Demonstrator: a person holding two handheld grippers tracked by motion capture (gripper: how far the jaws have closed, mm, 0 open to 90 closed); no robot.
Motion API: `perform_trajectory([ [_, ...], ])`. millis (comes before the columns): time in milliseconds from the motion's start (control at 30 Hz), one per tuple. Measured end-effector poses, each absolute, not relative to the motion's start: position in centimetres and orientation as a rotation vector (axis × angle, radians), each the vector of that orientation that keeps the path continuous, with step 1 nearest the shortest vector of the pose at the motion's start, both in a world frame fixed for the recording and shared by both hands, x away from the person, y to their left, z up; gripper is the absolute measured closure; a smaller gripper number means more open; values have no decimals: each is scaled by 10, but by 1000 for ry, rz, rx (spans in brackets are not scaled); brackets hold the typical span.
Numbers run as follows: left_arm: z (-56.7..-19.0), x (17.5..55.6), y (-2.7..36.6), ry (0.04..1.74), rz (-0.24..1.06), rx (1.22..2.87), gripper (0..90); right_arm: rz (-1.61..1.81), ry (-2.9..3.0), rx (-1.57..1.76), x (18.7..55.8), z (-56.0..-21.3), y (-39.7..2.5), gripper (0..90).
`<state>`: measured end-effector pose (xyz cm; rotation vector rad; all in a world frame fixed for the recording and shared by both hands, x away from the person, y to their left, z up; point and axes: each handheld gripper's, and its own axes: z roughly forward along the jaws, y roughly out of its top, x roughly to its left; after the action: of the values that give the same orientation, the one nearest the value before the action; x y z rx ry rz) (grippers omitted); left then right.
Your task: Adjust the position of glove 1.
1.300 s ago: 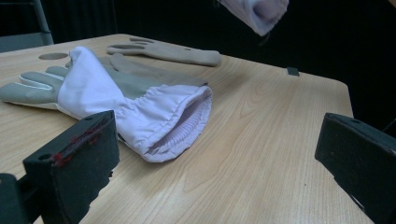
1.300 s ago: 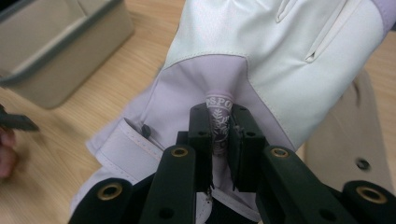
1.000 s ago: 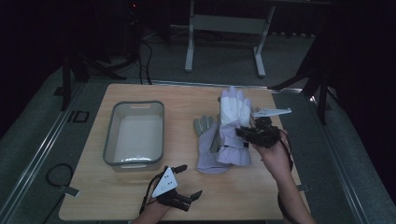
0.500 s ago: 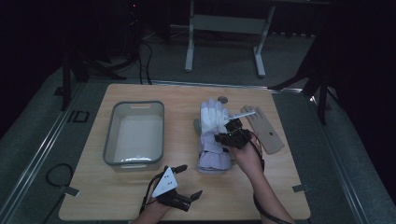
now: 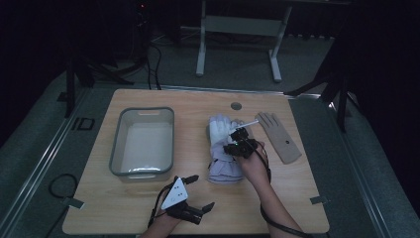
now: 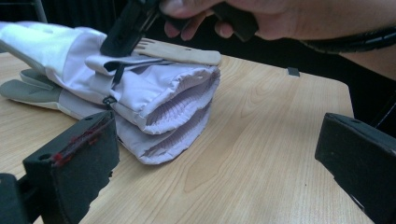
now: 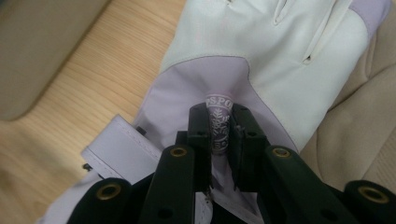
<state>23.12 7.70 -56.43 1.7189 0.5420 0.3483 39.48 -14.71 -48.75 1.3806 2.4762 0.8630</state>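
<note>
Soft matt cloth gloves point(image 5: 224, 148) lie on a smooth wood-grain table point(image 5: 297, 198) beside a glossy plastic tub point(image 5: 142, 141).

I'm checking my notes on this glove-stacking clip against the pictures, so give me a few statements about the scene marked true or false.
1. The right tongs are shut on the upper white glove. True: they pinch a fold of its fabric.
2. The left tongs grip the glove cuff. False: they are open and hold nothing, near the table's front edge.
3. The two white gloves lie stacked, one on the other. True, as the left gripper view shows.
4. The grey tub holds a glove. False: nothing lies in it.
5. A tan flat hand shape lies on the table to the right of the gloves. True.
</note>
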Motion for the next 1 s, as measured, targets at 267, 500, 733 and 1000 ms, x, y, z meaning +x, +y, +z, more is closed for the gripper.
perform_trajectory([
  [267, -564, 231, 77, 543, 347, 1718, 0, 855, 2477, 1385, 393, -501, -149, 785],
  [500, -564, 231, 77, 543, 347, 1719, 0, 875, 2471, 1380, 384, -504, -151, 784],
  [733, -564, 231, 77, 545, 348, 1721, 0, 892, 2483, 1356, 373, -505, -154, 776],
  [1000, -564, 232, 77, 560, 350, 1719, 0, 985, 2479, 1304, 369, -494, -162, 506],
])
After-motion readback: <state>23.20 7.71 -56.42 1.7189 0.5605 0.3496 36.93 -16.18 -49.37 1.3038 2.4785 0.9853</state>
